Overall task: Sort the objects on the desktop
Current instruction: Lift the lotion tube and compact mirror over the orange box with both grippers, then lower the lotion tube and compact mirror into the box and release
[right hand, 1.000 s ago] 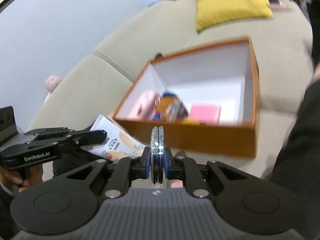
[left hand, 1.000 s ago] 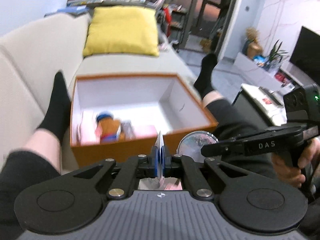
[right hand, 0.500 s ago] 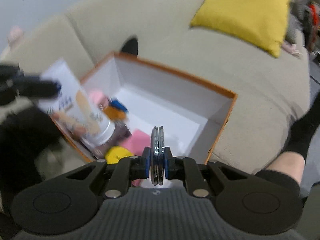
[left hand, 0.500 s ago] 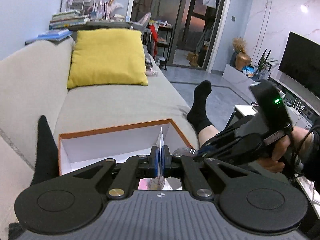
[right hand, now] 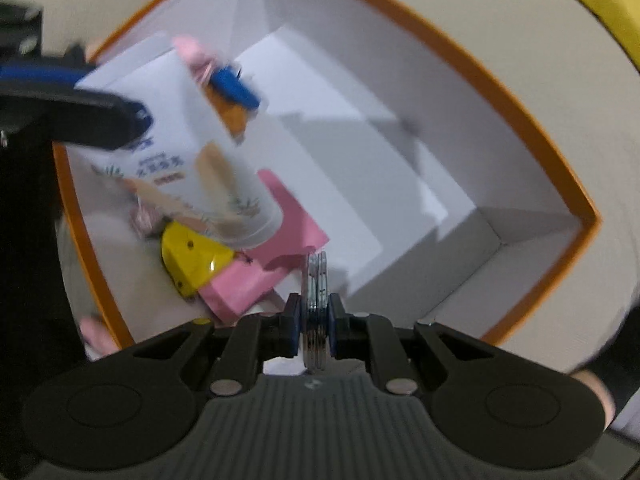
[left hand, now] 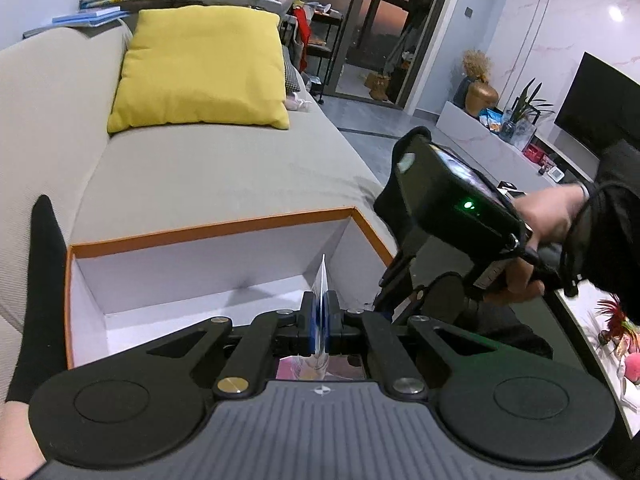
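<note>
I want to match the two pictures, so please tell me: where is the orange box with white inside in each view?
Left wrist view: the orange box lies lower left of centre on the sofa, just beyond the left gripper.
Right wrist view: the box fills most of the picture, its rim curving along the right, seen from above.
Shared landmark: the yellow cushion, top right corner in the right view.

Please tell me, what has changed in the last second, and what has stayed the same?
The right tool moved from in front of the orange box to above it, now looking down inside. The left tool carried its white packet over the box's left side. Both grips stayed shut: the left on the packet, the right on the round metal disc. The pink pad and yellow toy lie inside as before.
</note>
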